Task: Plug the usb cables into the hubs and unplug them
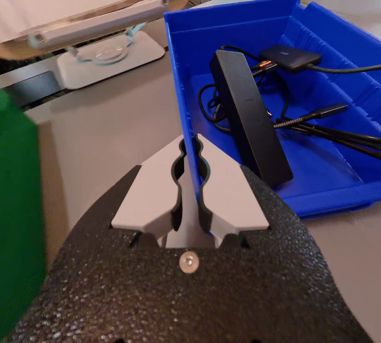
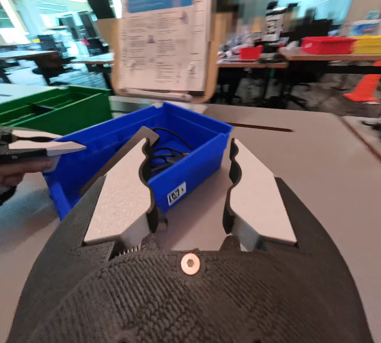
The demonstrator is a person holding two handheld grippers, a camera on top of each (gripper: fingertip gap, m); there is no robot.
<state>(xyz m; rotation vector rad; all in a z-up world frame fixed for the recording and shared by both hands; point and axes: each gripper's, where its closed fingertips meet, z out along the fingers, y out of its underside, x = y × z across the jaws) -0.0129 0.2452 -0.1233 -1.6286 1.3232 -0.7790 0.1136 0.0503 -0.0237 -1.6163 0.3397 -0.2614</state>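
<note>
A blue bin (image 1: 226, 21) stands on the grey table. Inside it a long black hub (image 1: 247, 118) leans against the wall, with a smaller dark hub (image 1: 290, 58), a braided cable with a USB plug (image 1: 332, 109) and several black cables. My left gripper (image 1: 190, 141) is shut on the bin's near wall, one finger inside and one outside. In the right wrist view my right gripper (image 2: 190, 141) is open and empty just in front of the bin (image 2: 185, 176). The long hub (image 2: 149, 134) pokes up behind my left finger. The left gripper (image 2: 47, 143) shows at the bin's left corner.
A green bin (image 2: 57, 110) stands left of the blue one. A document stand with papers (image 2: 165, 34) rises behind the bins on a white base (image 1: 109, 60). A hand (image 2: 12, 176) holds the left gripper. Bare table (image 2: 288, 157) lies to the right.
</note>
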